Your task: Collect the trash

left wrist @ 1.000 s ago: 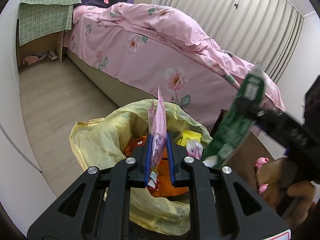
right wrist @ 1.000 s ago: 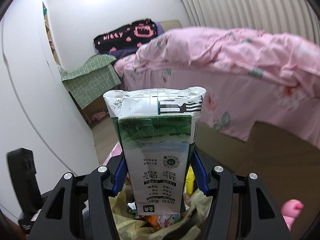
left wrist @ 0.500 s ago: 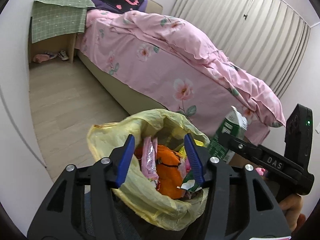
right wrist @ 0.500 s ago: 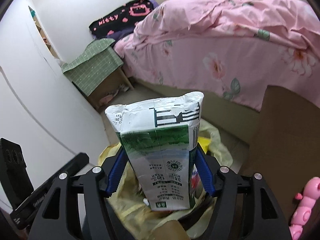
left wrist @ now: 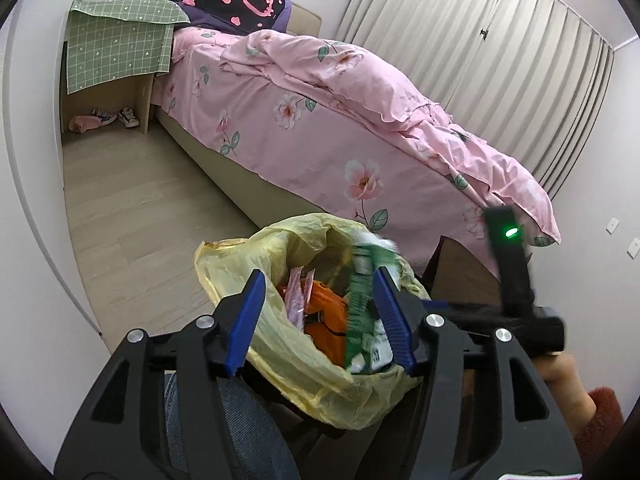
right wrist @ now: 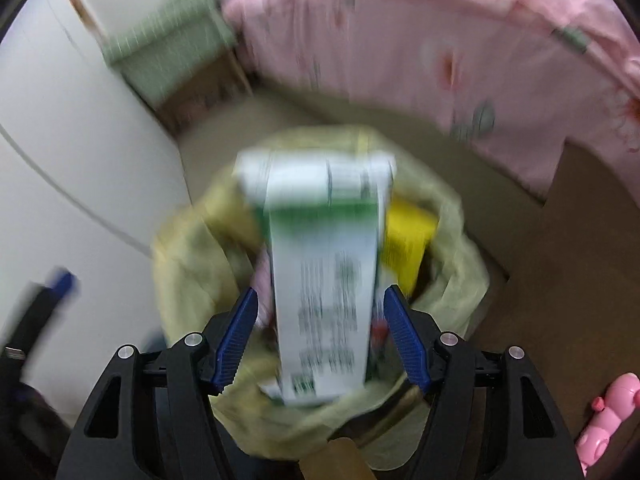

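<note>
Right wrist view is smeared, yet the right gripper (right wrist: 320,340) shows its blue pads (right wrist: 236,336) spread wide, with a sliver of gap either side of the green-and-white milk carton (right wrist: 324,280) standing between them, so I judge the carton let go rather than pinched; these jaws opened earlier in the last second and now hold at that width. The carton sits dead centre between the pads, its folded top pointing away from the gripper and its base nearest, directly over the mouth of the yellow trash bag (right wrist: 188,248) that lies just beyond and below the fingertips. It looks like an empty carton: light, thin-walled, easy to dent, with a slick printed skin, so the flat side panels near the middle would be the place to take it. In the left wrist view the left gripper (left wrist: 320,320) is parted with nothing between its jaws, which have just been opening further; straight ahead of it sits the same bag, holding a pink wrapper (left wrist: 298,296), an orange packet (left wrist: 326,320) and the blurred carton against the right-hand pad, and beyond that the pink bed (left wrist: 320,120).
</note>
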{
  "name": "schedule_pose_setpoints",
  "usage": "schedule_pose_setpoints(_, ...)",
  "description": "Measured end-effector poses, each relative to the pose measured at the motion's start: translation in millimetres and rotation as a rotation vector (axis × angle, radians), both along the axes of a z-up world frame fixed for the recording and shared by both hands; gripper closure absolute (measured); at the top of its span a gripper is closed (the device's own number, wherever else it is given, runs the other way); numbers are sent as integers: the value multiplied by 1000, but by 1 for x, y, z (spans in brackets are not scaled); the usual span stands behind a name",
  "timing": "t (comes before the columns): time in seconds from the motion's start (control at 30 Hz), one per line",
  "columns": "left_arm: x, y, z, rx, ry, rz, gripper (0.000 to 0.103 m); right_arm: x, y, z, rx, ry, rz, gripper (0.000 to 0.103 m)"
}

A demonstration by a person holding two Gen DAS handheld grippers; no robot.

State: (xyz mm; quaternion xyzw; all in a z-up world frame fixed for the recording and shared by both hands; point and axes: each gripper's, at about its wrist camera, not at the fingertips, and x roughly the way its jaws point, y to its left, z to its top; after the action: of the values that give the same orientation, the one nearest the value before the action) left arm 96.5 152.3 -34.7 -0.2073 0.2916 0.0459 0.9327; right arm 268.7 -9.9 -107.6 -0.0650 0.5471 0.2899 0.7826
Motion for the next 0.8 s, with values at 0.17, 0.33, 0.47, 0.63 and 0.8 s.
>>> schedule_pose_setpoints(0.17, -2, 7, -6, -39, 3, 5, 49, -36, -22, 25, 31, -165, -27, 41)
schedule_pose_setpoints(0.33, -11, -16, 3, 2, -9, -71, 44, -100, -72, 73, 136, -359, -157, 41)
schedule_pose_setpoints(0.47, -33, -55, 18, 101, -23, -196, 31, -164, -113, 102, 173, -445, -271, 41)
schedule_pose_setpoints(0.63, -71, -98, 37, 247, -52, -273, 29, -232, -147, 119, 132, -516, -373, 41)
schedule_pose_setpoints(0.8, -105, -123, 50, 313, -57, -299, 29, -283, -168, 123, 129, -552, -478, 41)
